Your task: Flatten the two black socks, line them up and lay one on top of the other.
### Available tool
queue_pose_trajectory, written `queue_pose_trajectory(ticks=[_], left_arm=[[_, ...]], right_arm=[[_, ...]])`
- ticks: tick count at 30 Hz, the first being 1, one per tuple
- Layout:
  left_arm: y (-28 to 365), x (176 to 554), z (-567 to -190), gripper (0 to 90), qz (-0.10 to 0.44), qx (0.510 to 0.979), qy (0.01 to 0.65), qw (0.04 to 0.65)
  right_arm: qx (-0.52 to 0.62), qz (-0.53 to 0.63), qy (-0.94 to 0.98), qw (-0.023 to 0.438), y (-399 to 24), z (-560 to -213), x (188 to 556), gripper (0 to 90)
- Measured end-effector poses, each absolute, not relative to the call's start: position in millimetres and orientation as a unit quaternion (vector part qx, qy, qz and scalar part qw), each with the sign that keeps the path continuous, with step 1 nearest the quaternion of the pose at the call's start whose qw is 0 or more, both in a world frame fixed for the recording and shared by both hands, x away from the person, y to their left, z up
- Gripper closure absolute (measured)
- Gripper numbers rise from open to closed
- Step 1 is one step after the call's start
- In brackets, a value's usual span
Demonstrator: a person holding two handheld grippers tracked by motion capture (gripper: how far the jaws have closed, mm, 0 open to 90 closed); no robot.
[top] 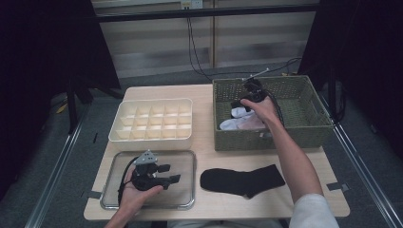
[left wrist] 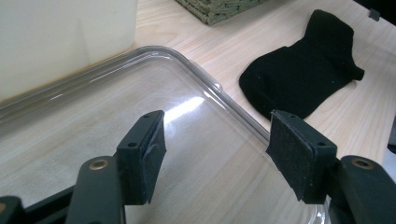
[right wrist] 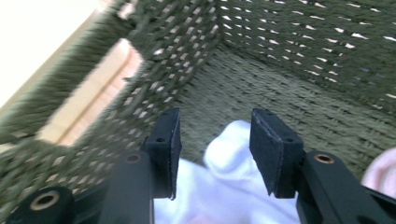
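In the woven basket (top: pixel 304 102) lie white socks (right wrist: pixel 224 186); both tongs gape, gripping nothing.

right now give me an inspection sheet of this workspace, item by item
surface: light wood table, bare between the items.
job's things: white sock in the green woven basket; black sock flat on the table.
clutter: cream divider box; clear tray.
grippers: right tongs open above the white sock, not pressing it; left tongs open over the tray, nothing between them.
cables: black cables behind the table.
surroundings: dark curtains, grey floor.
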State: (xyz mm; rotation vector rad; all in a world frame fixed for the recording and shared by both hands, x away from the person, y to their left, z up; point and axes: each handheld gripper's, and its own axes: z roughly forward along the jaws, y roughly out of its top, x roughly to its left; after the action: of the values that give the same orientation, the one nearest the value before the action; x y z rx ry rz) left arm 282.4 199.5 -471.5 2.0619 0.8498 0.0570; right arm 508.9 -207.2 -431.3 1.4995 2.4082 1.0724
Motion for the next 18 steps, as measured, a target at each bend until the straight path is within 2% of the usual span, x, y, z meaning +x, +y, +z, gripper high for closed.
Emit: queue_pose_trajectory(ticks=[5, 16, 18], left_arm=[[199, 281, -472, 36.4, 0.023, 0.831, 0.340, 0.439], [199, 281, -473, 36.2, 0.018, 0.832, 0.337, 0.440], [199, 281, -473, 36.2, 0.017, 0.832, 0.336, 0.440]], right_arm=[[0.496, 0.327, 0.804, 0.038, -202, -445, 518, 55.9], [0.503, 0.249, 0.827, 0.016, -196, -463, 524, 50.1], [0.501, 0.232, 0.834, 0.014, -195, -466, 525, 52.9]])
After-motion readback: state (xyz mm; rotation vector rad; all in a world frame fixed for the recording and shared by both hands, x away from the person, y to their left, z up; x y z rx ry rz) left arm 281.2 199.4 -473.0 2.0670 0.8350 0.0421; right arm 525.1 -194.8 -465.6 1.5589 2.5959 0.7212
